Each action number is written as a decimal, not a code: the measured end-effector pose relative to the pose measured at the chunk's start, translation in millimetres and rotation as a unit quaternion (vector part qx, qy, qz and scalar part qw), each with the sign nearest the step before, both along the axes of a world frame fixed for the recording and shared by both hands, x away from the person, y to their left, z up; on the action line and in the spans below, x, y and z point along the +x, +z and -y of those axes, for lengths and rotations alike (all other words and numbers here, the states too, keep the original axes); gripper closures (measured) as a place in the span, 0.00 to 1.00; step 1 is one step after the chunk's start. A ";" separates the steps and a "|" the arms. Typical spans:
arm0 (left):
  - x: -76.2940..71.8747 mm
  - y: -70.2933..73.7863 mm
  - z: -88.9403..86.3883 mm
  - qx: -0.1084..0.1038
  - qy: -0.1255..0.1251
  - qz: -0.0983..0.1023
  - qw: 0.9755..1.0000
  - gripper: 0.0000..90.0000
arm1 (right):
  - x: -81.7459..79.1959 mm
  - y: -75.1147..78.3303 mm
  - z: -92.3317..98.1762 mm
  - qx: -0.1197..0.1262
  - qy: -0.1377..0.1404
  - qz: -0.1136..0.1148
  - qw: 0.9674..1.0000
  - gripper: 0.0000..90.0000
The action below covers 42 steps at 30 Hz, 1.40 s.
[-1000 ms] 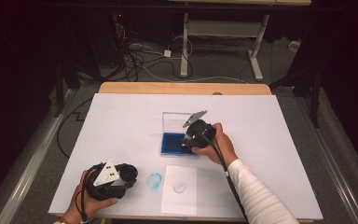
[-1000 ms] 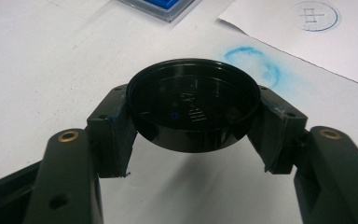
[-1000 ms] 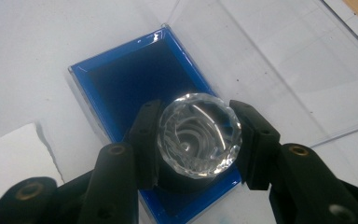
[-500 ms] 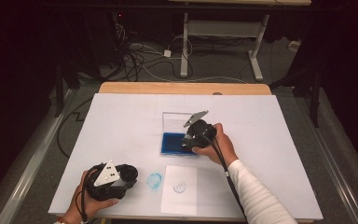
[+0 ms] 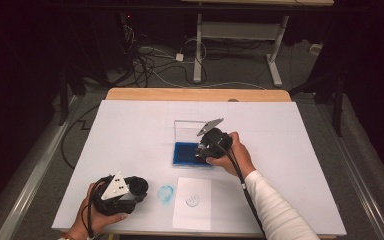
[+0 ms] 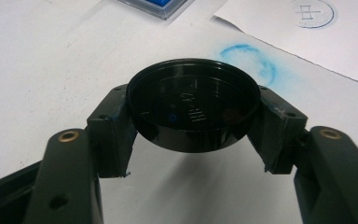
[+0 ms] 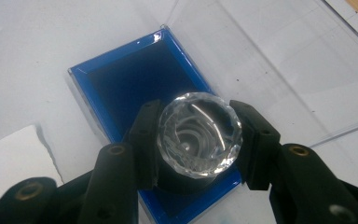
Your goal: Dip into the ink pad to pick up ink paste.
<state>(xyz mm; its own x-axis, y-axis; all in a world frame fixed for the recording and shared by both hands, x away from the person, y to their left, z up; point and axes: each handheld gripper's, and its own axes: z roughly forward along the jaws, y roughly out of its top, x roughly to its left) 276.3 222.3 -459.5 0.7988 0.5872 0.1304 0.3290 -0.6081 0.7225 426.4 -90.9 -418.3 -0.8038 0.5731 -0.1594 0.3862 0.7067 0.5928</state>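
My right gripper [image 7: 196, 140] is shut on a round stamp [image 7: 199, 126] with a clear faceted top and a black body. The stamp points down onto the near end of the blue ink pad [image 7: 130, 79], whose clear lid [image 7: 270, 65] lies open behind it. From the high view, that gripper [image 5: 203, 151] sits over the pad [image 5: 184, 153] at the table's middle. My left gripper [image 6: 196, 122] is shut on a black round cap [image 6: 193, 102], hollow side up, just above the table. It rests at the front left [image 5: 136, 188].
A white paper sheet [image 5: 192, 212] with a round blue stamp print [image 5: 192, 200] lies near the front edge. A smeared blue ring [image 5: 166, 194] marks the white table cover [image 5: 130, 130] between the sheet and my left gripper. Cables and desk legs stand beyond the far edge.
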 end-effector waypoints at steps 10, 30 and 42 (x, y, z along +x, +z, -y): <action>-0.2 0.6 -1.5 -0.003 0.001 0.001 1.000 0.41 | -2.1 3.8 2.7 -0.003 0.000 0.000 1.000 0.64; 0.2 -1.5 4.9 0.003 -0.004 0.000 1.000 0.41 | -47.8 33.5 26.1 0.072 0.036 0.055 0.995 0.64; 2.2 -0.2 1.9 -0.003 -0.004 0.001 1.000 0.41 | -68.8 45.2 36.6 0.098 0.057 0.063 0.992 0.64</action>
